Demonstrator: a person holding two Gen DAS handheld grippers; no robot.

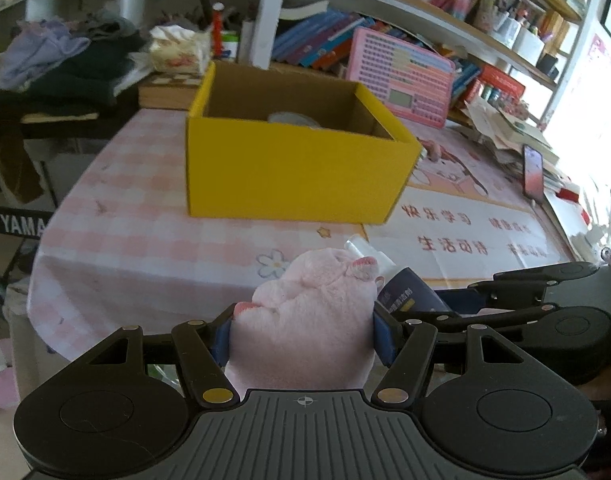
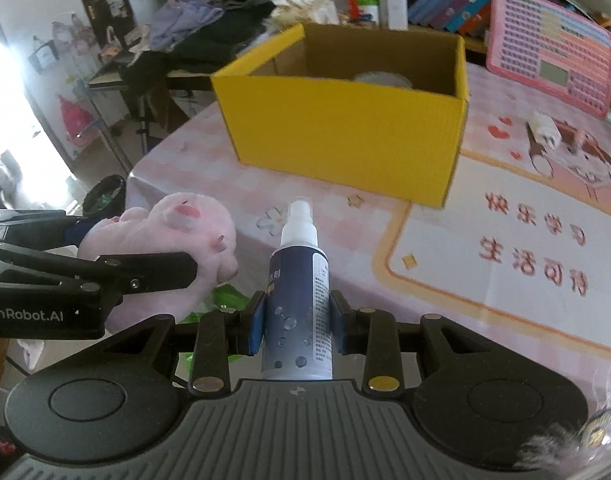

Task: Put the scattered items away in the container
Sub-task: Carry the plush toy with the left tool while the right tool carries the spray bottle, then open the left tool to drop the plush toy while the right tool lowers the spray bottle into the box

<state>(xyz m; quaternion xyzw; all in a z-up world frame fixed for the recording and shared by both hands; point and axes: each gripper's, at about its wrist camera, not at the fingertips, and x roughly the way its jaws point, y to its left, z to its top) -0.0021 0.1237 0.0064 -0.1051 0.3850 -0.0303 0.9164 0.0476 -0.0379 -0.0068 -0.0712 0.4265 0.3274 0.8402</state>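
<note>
Two items are held at once, both low in the frame and short of the yellow box (image 1: pixel 297 168). The left gripper (image 1: pixel 301 338) is closed on a pink plush toy (image 1: pixel 309 316), its blue fingers (image 1: pixel 221 344) pressed into the soft sides. The right gripper (image 2: pixel 297 322) is clamped around a spray bottle (image 2: pixel 299 304), white nozzle pointing toward the box.

Step in hand, as judged: both items are being carried to the open box at frame centre, standing on the pink checked bench (image 1: pixel 125 248). To do it well, each gripper should be lifted above the near wall before being moved over the opening, and release should come only once the item is well inside. The two grippers are close together, the plush just beside the bottle, so one drop at a time is advised. The bottle is better lowered than dropped, since a round pale object (image 1: pixel 293 119) already lies on the box floor.

Count: one box, one plush, one bottle, one object inside. One small white item (image 2: pixel 544 131) is noted on the bench at right, beyond the box; what it is cannot be told.
</note>
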